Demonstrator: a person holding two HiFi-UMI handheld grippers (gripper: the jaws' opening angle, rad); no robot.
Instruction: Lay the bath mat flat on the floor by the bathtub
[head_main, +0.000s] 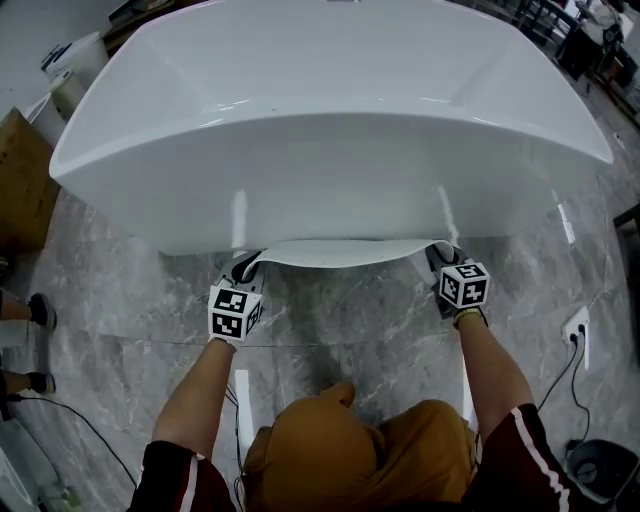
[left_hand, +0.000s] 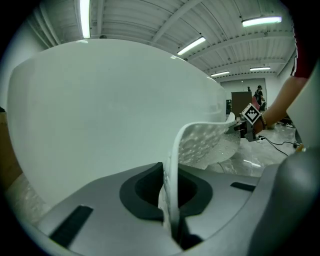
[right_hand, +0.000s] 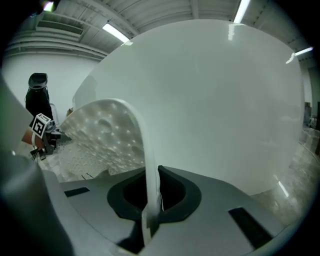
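A white bath mat (head_main: 345, 253) with a bumpy underside hangs stretched between my two grippers, just in front of the white bathtub (head_main: 330, 120). My left gripper (head_main: 246, 272) is shut on the mat's left corner; in the left gripper view the mat (left_hand: 200, 145) rises from the jaws (left_hand: 170, 220) and curves right toward the other gripper. My right gripper (head_main: 440, 258) is shut on the right corner, and the mat (right_hand: 107, 132) arches up from the jaws (right_hand: 149, 220) and away to the left. Most of the mat is hidden under the tub's rim in the head view.
Grey marble floor (head_main: 340, 325) lies between the tub and the person. A wooden box (head_main: 20, 180) stands at the left. A socket with a cable (head_main: 578, 330) lies on the floor at the right, and a dark bin (head_main: 600, 470) sits at the lower right.
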